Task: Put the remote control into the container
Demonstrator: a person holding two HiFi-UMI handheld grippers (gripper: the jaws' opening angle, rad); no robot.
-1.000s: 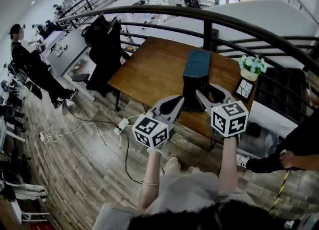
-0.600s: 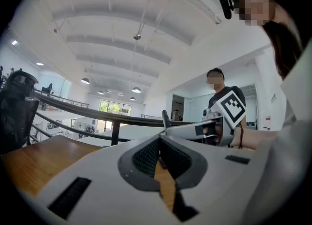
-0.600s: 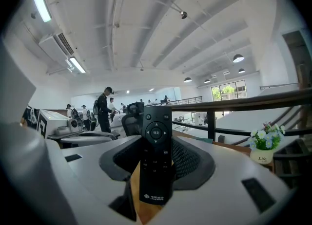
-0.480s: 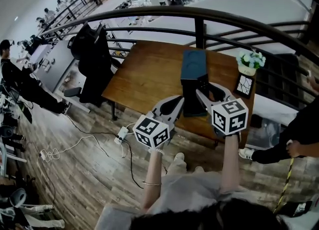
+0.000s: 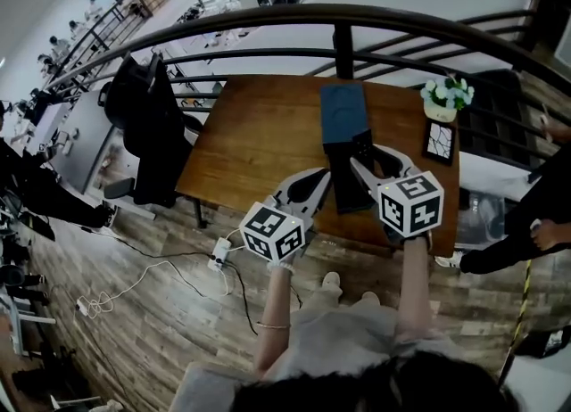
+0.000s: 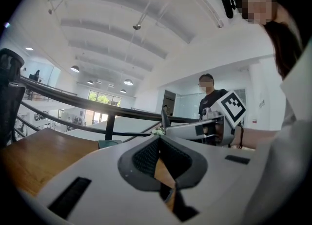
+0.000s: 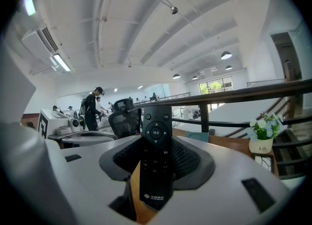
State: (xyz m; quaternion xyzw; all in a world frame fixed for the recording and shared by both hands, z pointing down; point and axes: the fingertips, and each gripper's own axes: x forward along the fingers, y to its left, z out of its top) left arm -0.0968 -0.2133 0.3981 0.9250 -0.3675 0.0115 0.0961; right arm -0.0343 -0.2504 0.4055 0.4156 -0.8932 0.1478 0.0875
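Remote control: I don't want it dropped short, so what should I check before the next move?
1. Remote control gripped by right gripper: ok, jaws closed on its sides.
2. Container in sight on the table: ok.
3. Remote above container: not ok, container lies farther ahead.
4. Container open and empty: cannot tell.
5. Left gripper out of the way: ok, nothing between its jaws.
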